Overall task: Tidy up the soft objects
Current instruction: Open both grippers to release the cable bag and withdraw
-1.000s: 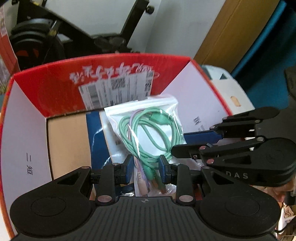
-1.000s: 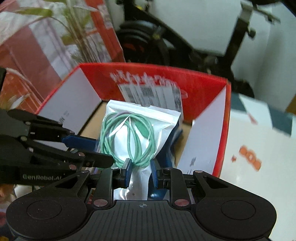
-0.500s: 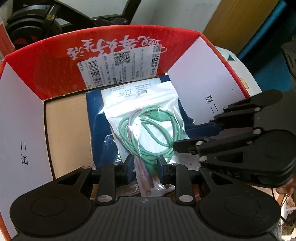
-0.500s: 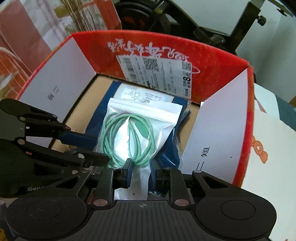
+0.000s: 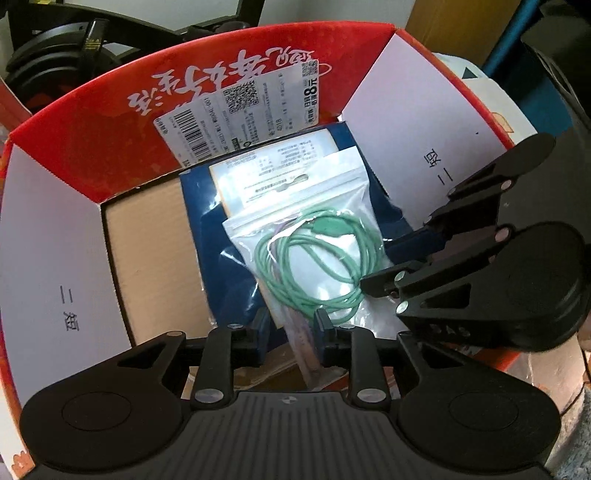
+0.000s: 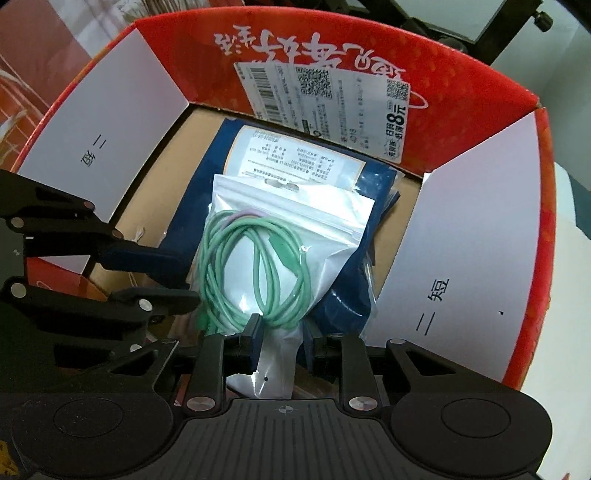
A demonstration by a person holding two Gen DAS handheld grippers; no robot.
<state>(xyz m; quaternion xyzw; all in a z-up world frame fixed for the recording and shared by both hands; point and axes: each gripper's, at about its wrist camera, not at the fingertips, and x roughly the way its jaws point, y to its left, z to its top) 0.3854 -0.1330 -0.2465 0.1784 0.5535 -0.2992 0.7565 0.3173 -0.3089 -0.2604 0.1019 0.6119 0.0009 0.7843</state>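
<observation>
Inside the red cardboard box (image 5: 110, 122), the clear bag of green cable (image 5: 314, 254) lies over a dark blue packet (image 6: 207, 206). The left tool (image 5: 290, 328) and the right tool (image 6: 282, 332) each pinch the bag's near edge, jaws narrow, having just eased open slightly.

wall (image 5: 332, 11): white | exercise bike (image 5: 55, 48): black, behind | wooden panel (image 5: 454, 26): top right

cable bag (image 6: 291, 236) atop flat packet (image 6: 295, 155), inside box (image 6: 480, 236)

1 box (image 5: 92, 122), perhaps 2 bags (image 5: 332, 266), 2 grippers (image 5: 291, 328)
</observation>
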